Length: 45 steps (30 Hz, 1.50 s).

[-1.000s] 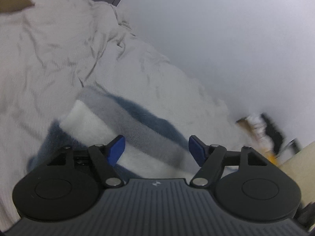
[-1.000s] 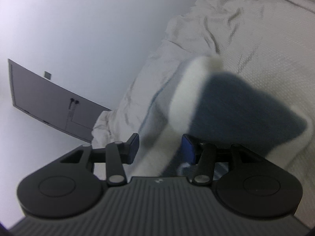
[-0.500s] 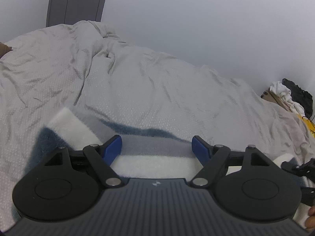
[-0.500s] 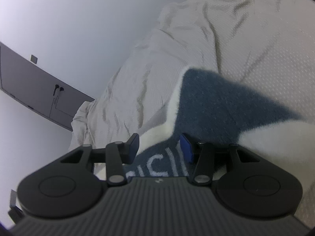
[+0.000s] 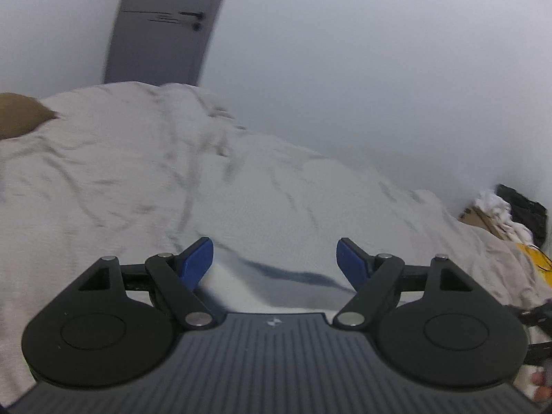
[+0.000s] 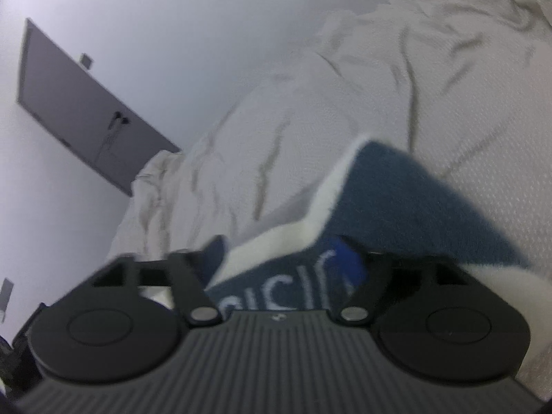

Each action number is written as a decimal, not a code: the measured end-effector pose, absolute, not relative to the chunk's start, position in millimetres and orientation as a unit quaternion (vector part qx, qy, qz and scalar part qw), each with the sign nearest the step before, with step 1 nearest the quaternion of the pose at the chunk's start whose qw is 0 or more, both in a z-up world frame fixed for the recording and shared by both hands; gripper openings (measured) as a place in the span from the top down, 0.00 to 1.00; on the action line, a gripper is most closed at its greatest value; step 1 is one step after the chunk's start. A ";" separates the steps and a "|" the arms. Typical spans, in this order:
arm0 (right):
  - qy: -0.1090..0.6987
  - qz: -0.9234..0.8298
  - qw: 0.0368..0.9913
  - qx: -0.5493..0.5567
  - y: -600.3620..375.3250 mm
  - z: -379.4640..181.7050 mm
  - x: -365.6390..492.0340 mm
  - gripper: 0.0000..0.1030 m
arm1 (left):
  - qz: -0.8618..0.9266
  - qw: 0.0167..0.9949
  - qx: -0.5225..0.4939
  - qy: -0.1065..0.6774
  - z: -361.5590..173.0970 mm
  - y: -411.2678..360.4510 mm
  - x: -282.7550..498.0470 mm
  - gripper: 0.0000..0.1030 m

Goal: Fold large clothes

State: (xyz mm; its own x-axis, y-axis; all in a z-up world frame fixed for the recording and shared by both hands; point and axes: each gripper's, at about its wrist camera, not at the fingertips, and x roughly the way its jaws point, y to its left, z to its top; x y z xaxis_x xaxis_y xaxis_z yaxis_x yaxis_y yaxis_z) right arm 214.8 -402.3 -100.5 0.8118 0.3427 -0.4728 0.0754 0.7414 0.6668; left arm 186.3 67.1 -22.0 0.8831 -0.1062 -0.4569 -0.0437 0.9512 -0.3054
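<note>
Left hand-held gripper (image 5: pixel 274 258): blue fingers (image 5: pixel 197 263) spread wide apart, nothing between them, poised just above the near edge of the fleece garment (image 5: pixel 272 284), a white, grey and navy piece lying on the rumpled pale bedcover (image 5: pixel 138 179); grey door (image 5: pixel 165 24) beyond the bedcover's far end, brown pillow (image 5: pixel 20 119) at its far left, cardboard box (image 5: pixel 483 219) past its right edge. Right hand-held gripper (image 6: pixel 286 258): jaws parted, straddling the garment's (image 6: pixel 407 203) navy panel with white lettering but not pinching it; garment flat on the bedcover (image 6: pixel 448 69), navy section edged in white.
</note>
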 end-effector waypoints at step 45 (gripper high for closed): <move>0.273 -0.098 0.936 0.201 -426.8 -121.4 200.8 0.76 | -0.021 0.932 -0.184 0.313 -82.6 70.0 277.8 0.76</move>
